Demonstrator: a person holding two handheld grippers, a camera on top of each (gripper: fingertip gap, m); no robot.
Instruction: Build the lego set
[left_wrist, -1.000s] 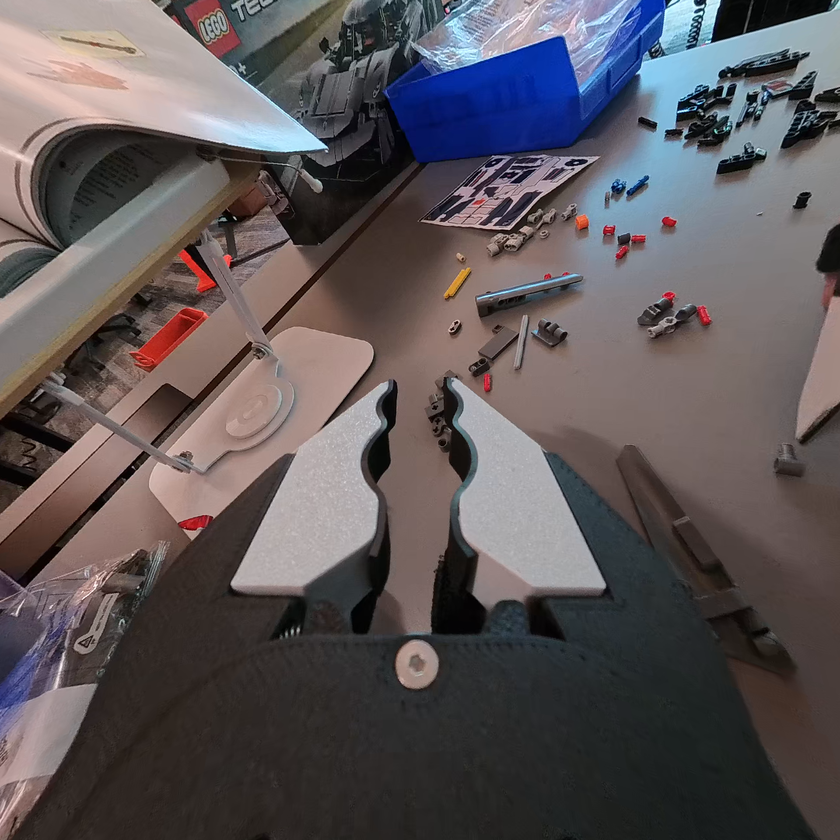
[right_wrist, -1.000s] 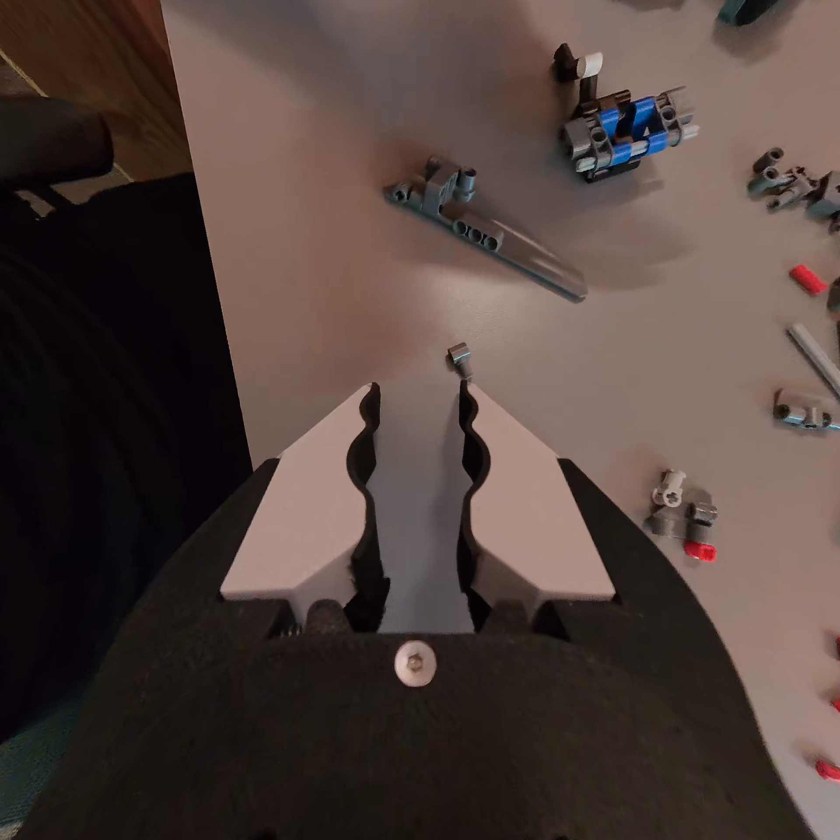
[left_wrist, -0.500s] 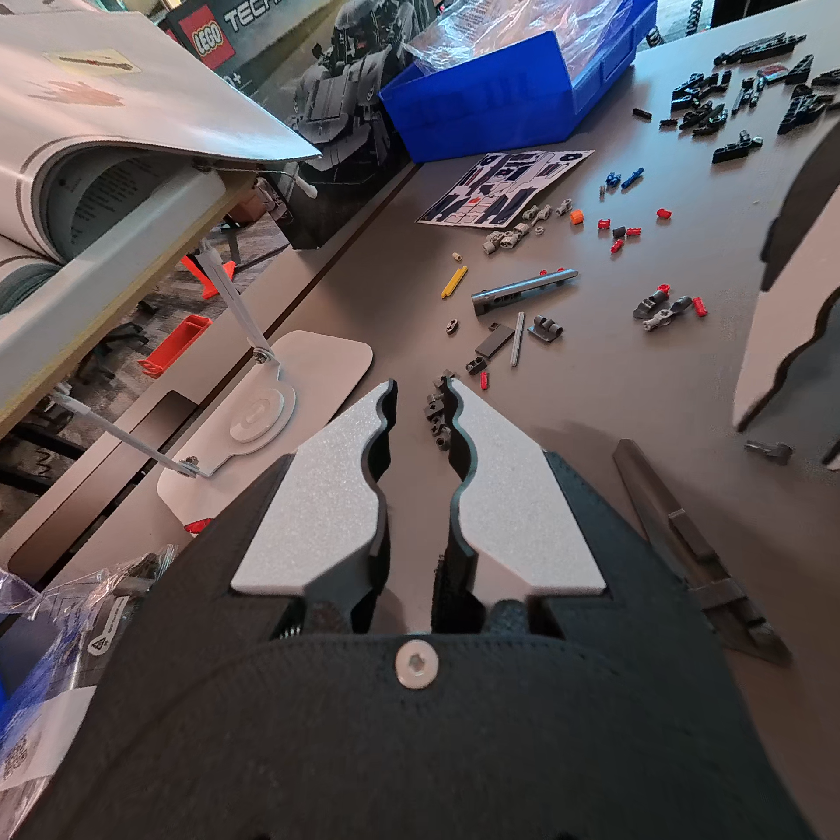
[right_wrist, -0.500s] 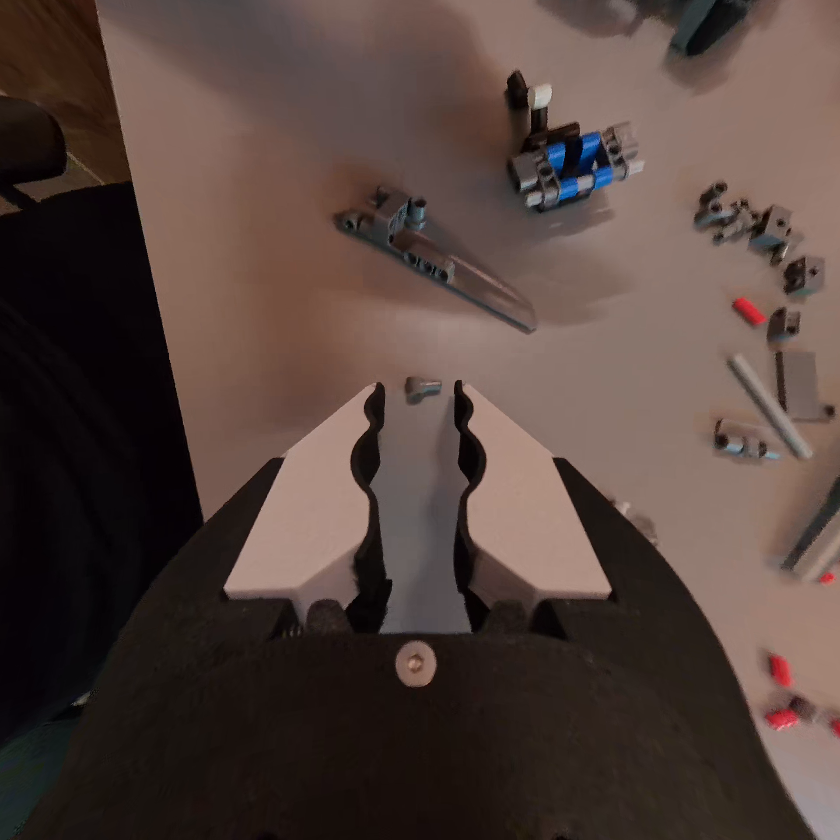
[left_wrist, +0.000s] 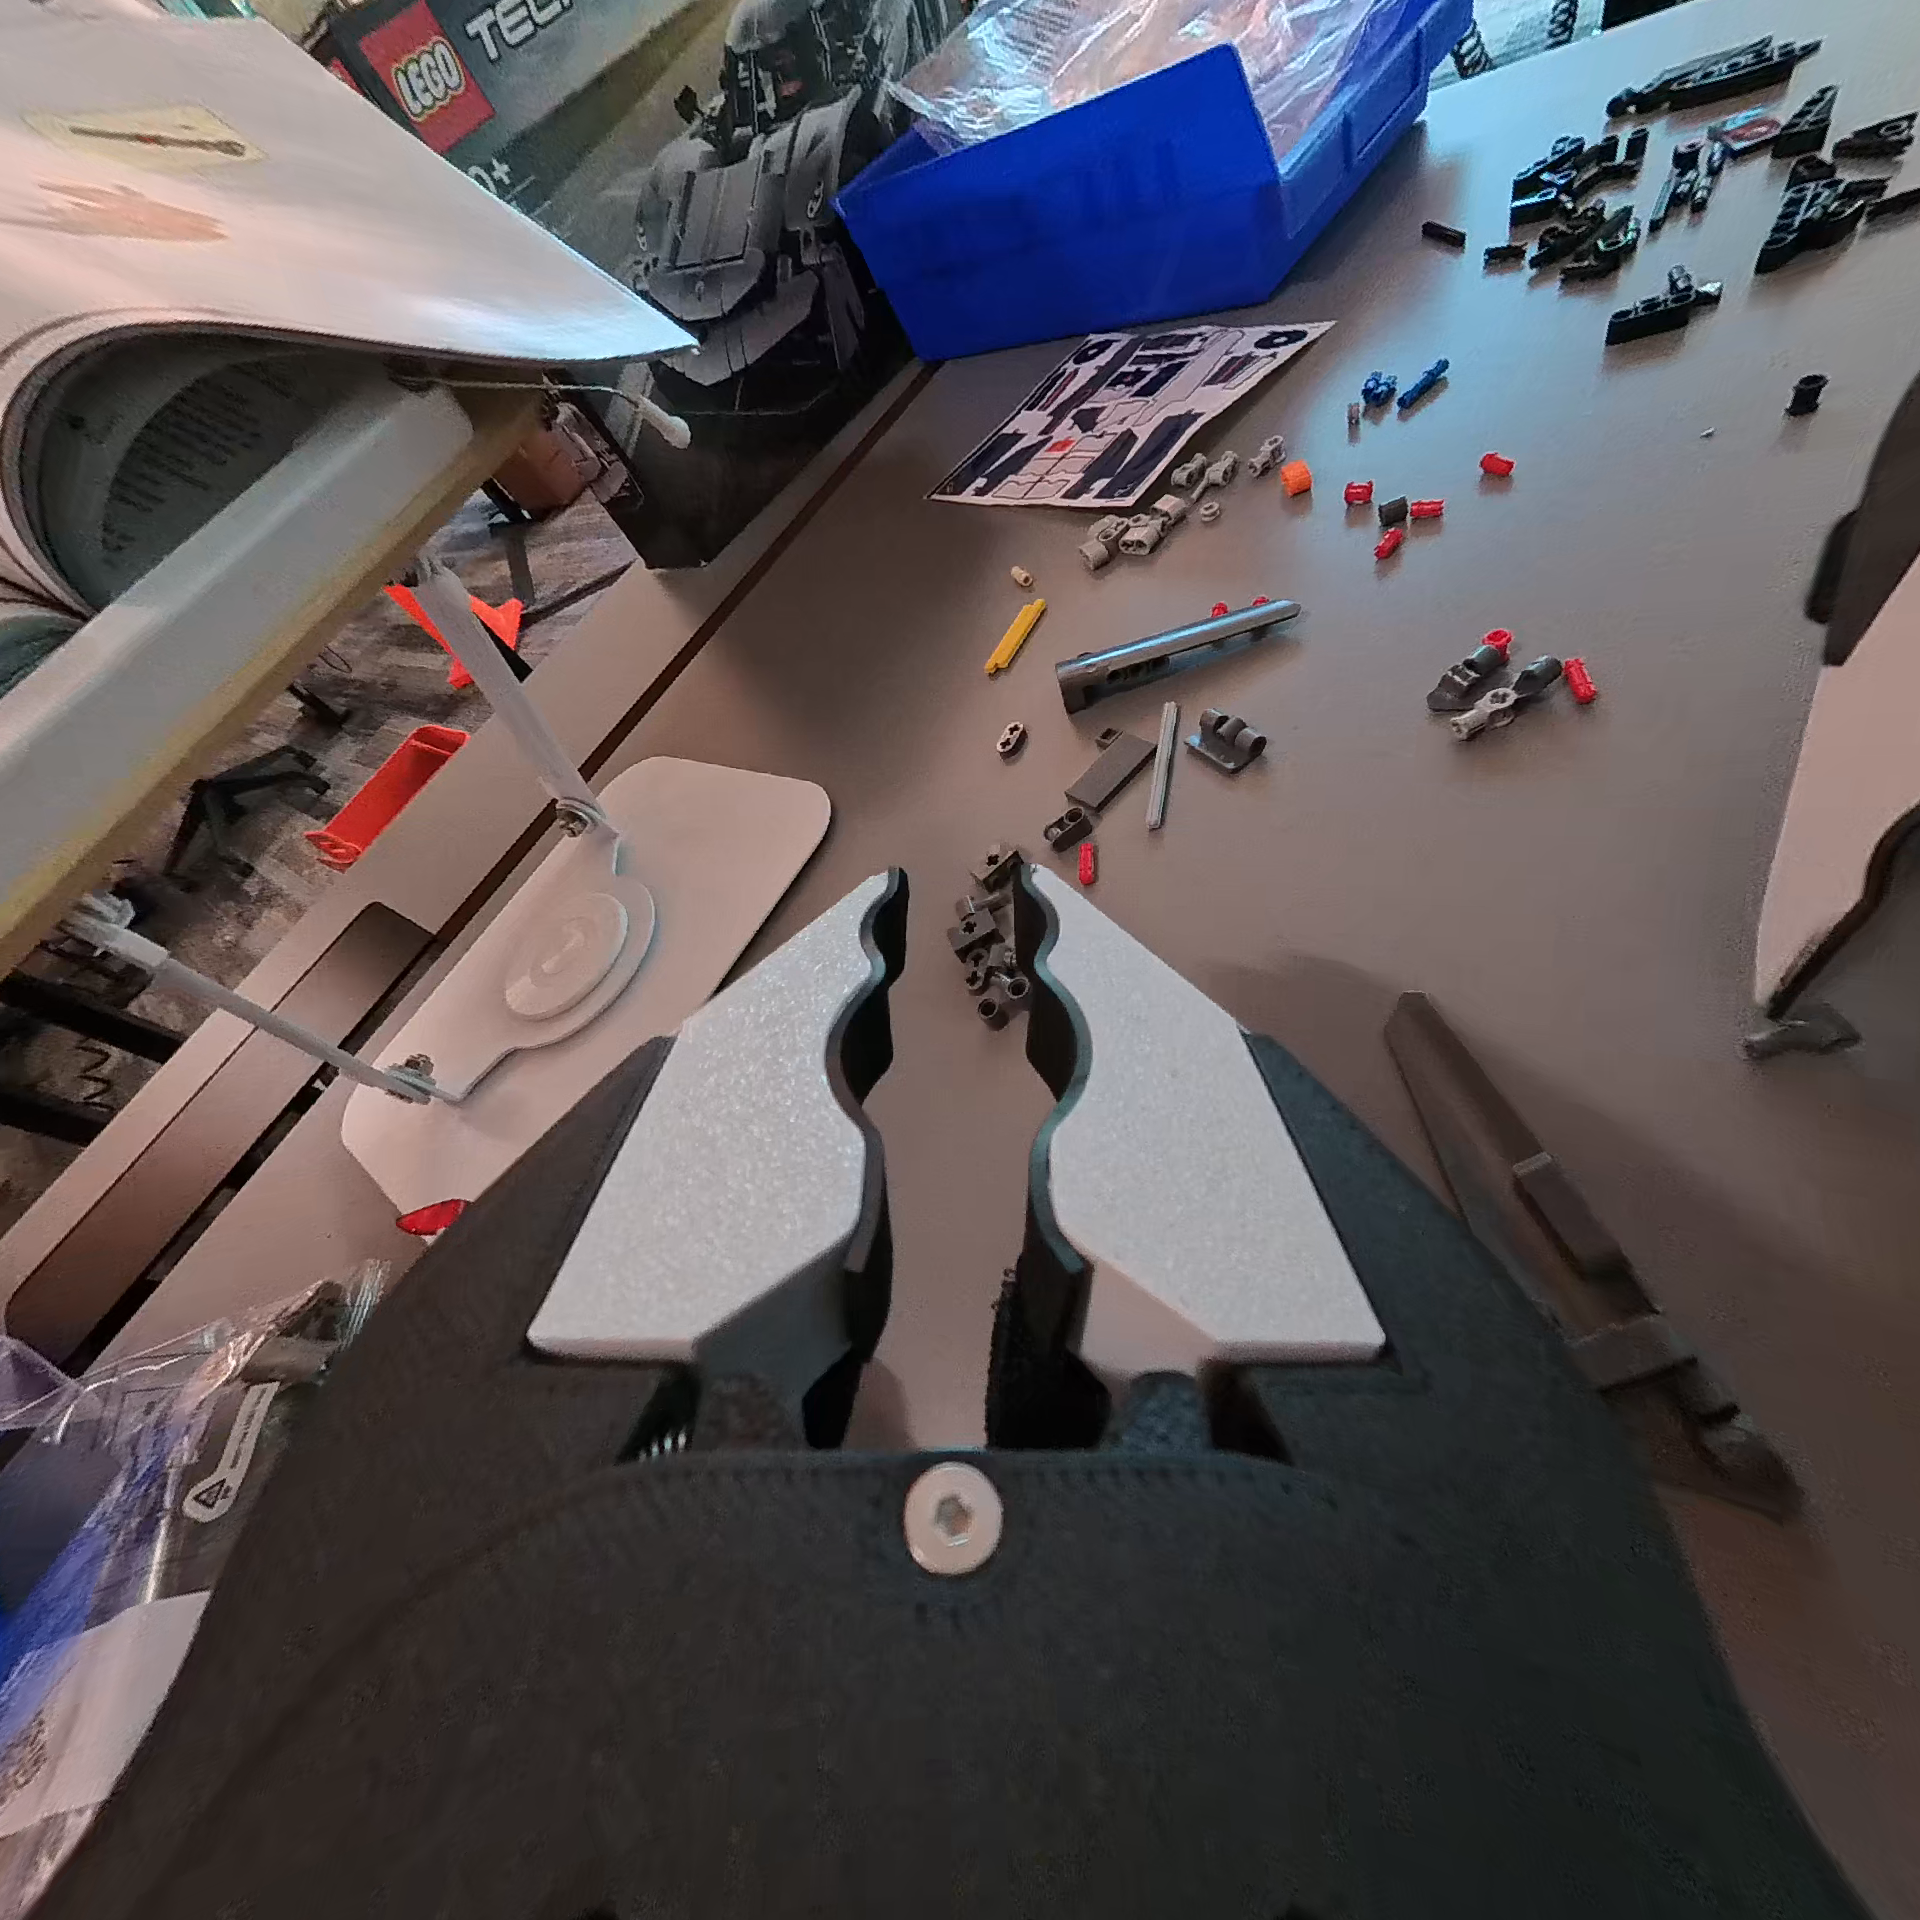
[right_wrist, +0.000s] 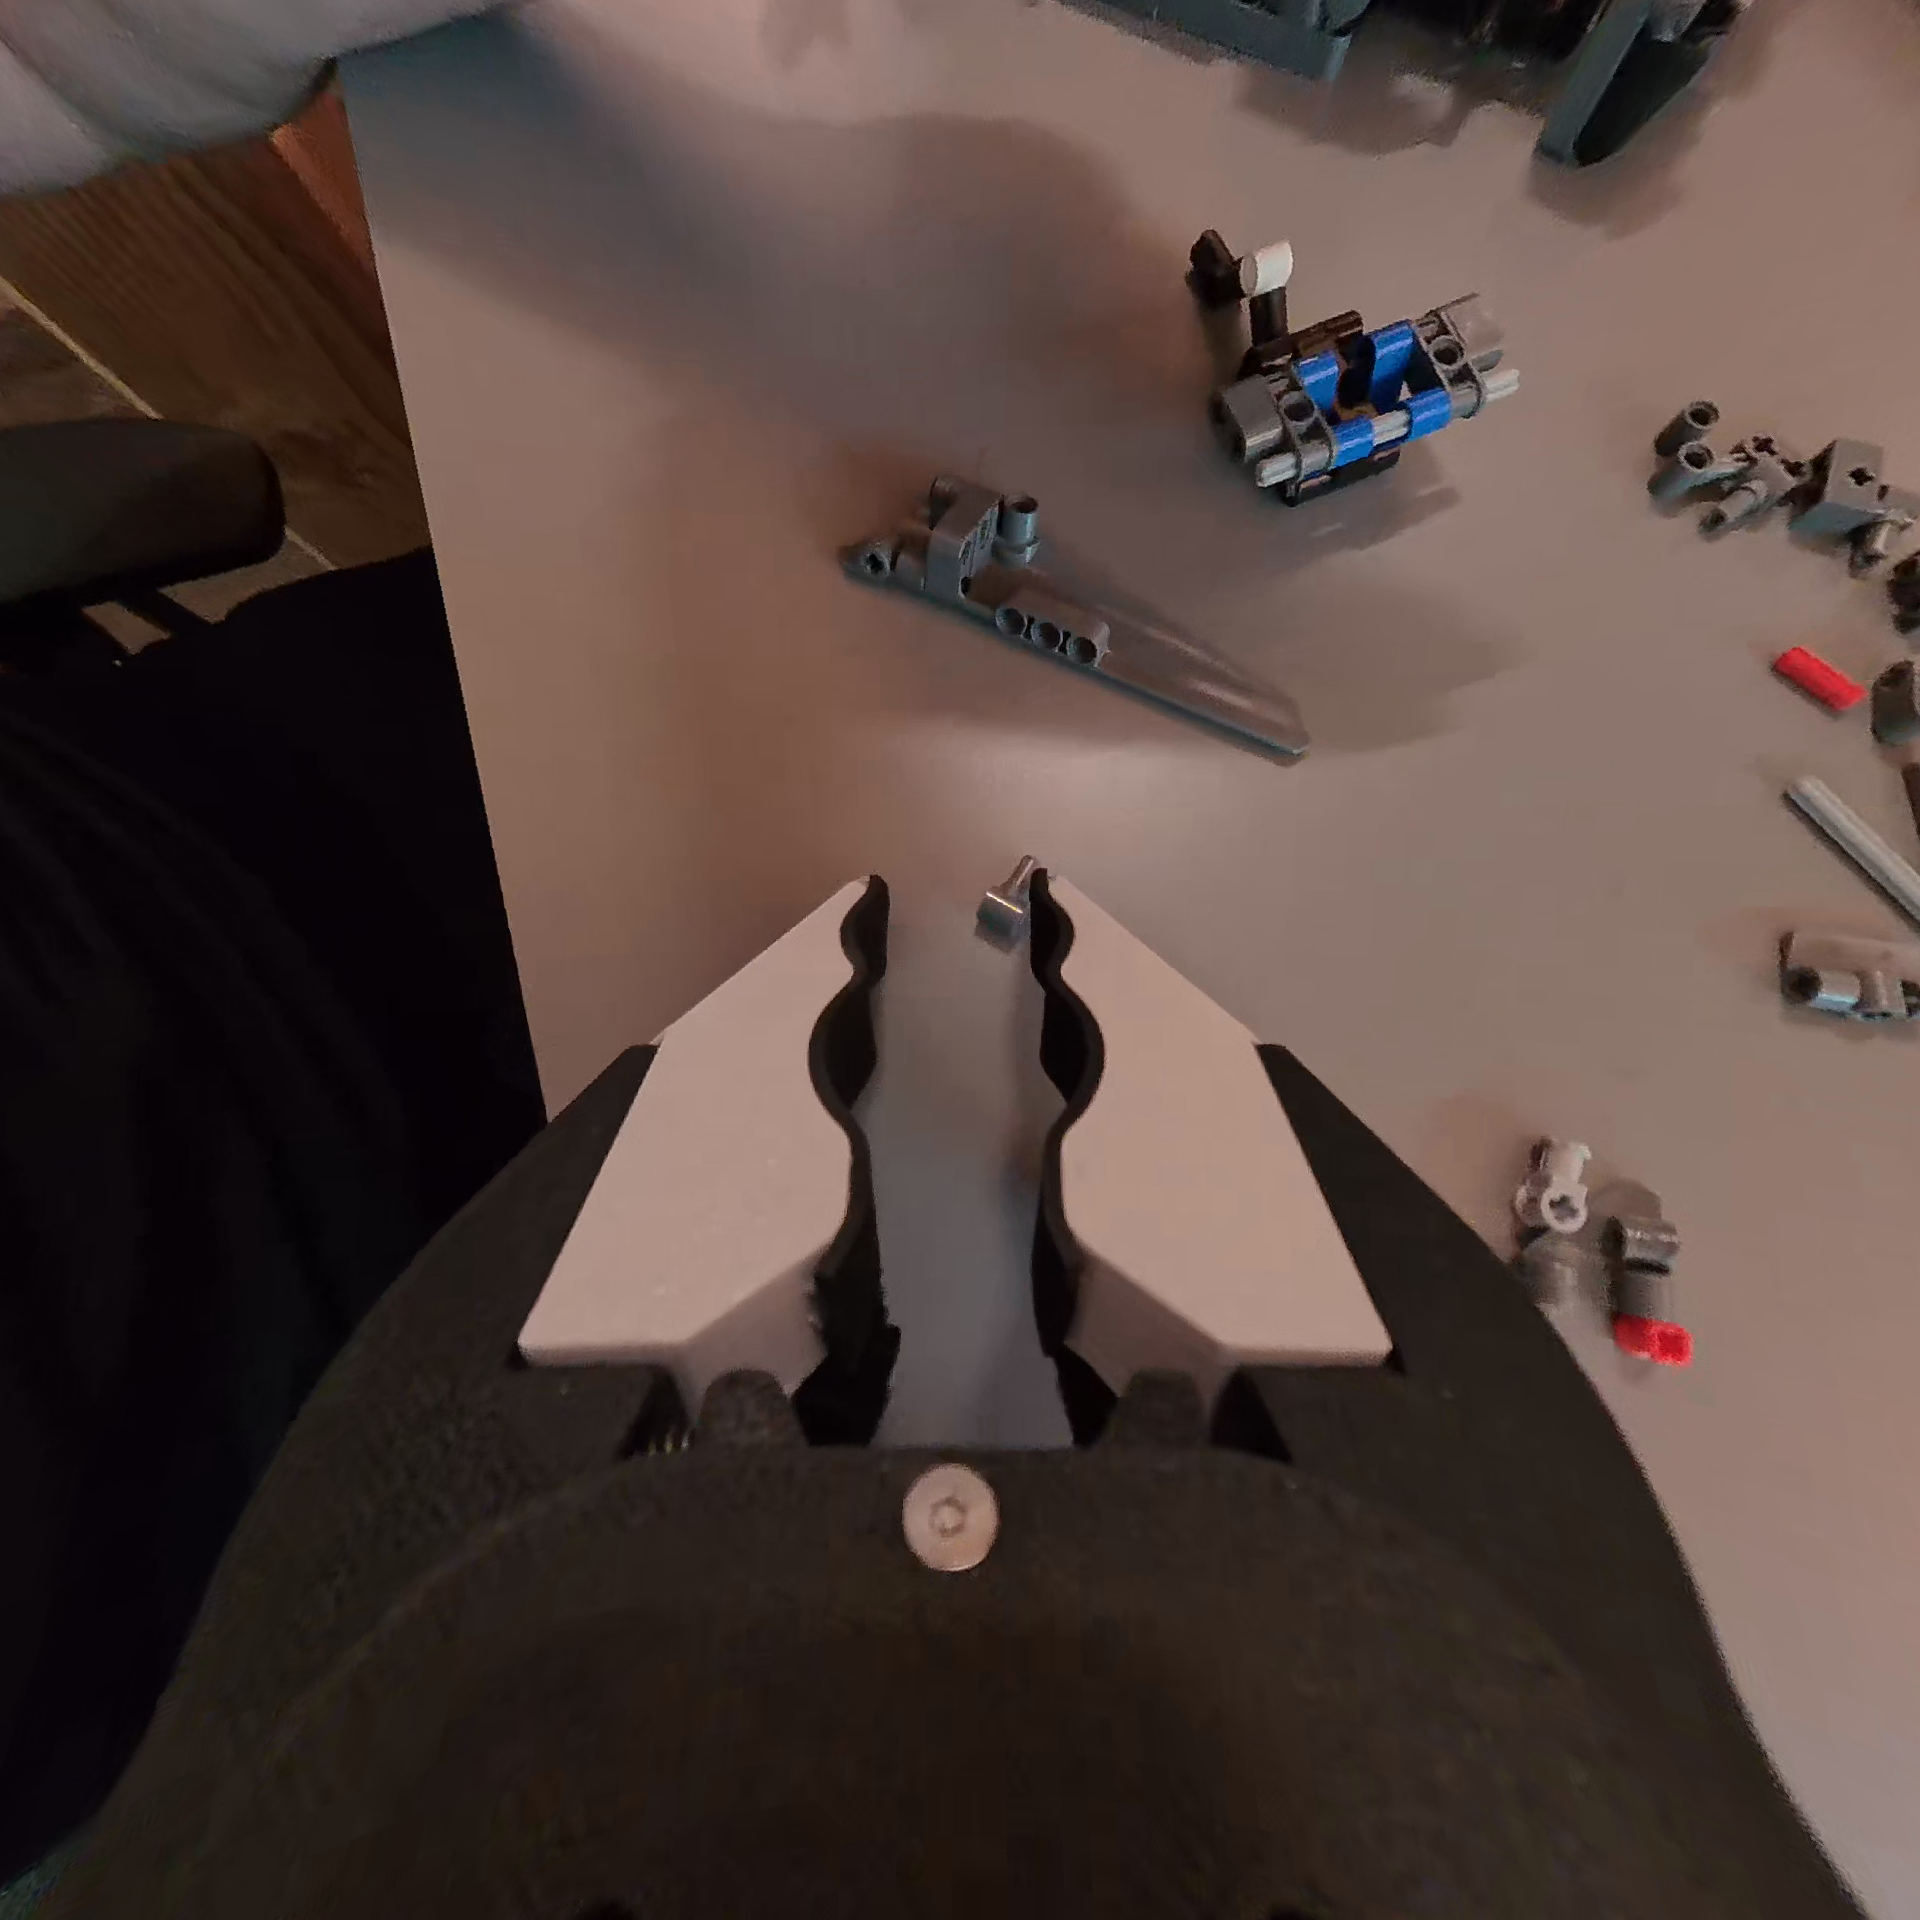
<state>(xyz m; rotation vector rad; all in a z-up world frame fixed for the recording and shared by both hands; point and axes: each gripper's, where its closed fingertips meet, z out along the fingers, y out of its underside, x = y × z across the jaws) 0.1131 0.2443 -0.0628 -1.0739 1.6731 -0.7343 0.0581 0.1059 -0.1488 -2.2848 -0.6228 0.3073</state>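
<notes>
Small grey pin (right_wrist: 1006, 906) now beside right tongs' (right_wrist: 961, 894) fingertip.

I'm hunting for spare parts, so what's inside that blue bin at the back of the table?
The blue bin holds crumpled clear plastic bags. Its wall and the glare hide whatever pieces lie in them.

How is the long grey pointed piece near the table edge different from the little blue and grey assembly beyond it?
The long grey pointed piece lies flat and slender, tapering to a tip; the blue and grey assembly is compact and blocky, standing taller. The pointed piece is all grey; the assembly mixes blue, grey and black, with a white-tipped stub. Both rest on the table, untouched by the fingers.
</notes>
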